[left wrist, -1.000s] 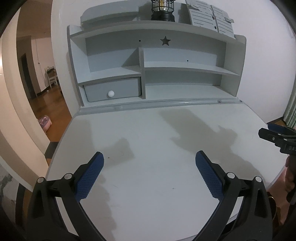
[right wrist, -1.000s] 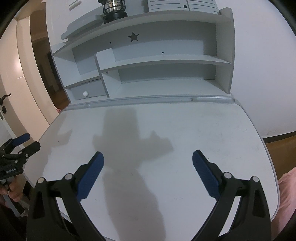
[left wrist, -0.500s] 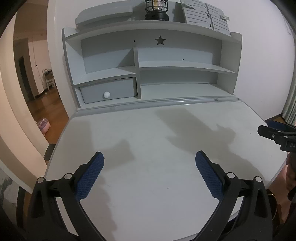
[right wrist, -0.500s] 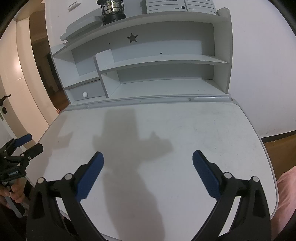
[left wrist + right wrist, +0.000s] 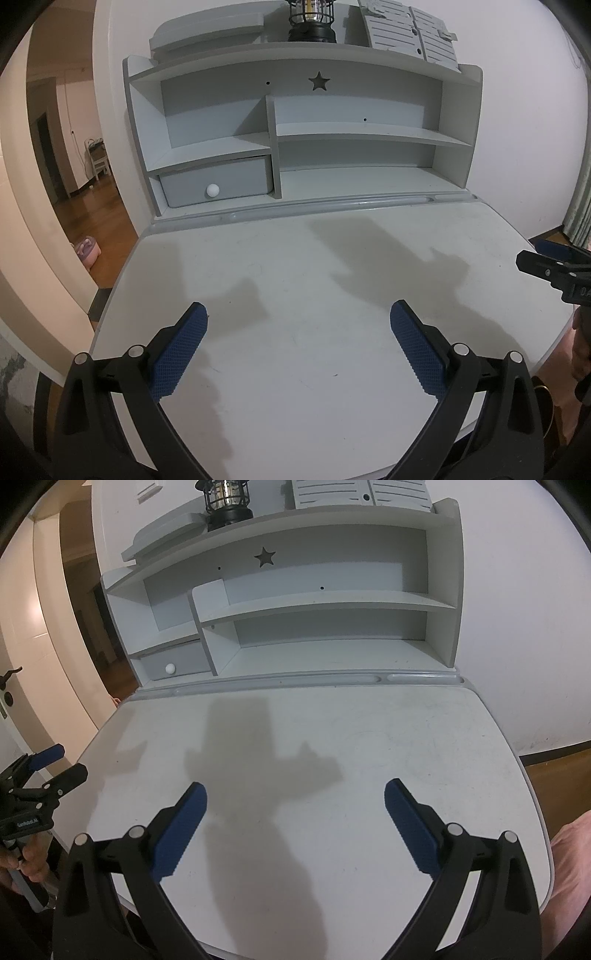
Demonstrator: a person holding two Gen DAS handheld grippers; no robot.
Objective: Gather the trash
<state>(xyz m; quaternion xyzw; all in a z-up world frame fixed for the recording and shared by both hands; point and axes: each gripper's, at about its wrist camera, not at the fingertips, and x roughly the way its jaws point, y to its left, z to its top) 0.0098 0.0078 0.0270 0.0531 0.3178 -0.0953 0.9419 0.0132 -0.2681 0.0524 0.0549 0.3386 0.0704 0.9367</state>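
No trash shows in either view. My left gripper (image 5: pixel 297 314) is open and empty, held above the front of the white desk top (image 5: pixel 295 266). My right gripper (image 5: pixel 295 794) is open and empty above the same desk top (image 5: pixel 369 738). The right gripper also shows at the right edge of the left wrist view (image 5: pixel 550 266). The left gripper shows at the left edge of the right wrist view (image 5: pixel 48 764).
A grey shelf unit (image 5: pixel 295 147) stands at the back of the desk, with a small drawer with a white knob (image 5: pixel 213 190). A black lantern (image 5: pixel 312 22) and slatted boards (image 5: pixel 406 33) sit on top. A doorway and wooden floor (image 5: pixel 92 206) lie to the left.
Both views have shifted slightly, with the shelf unit sliding a little left and up in frame. Both grippers stay open and empty.
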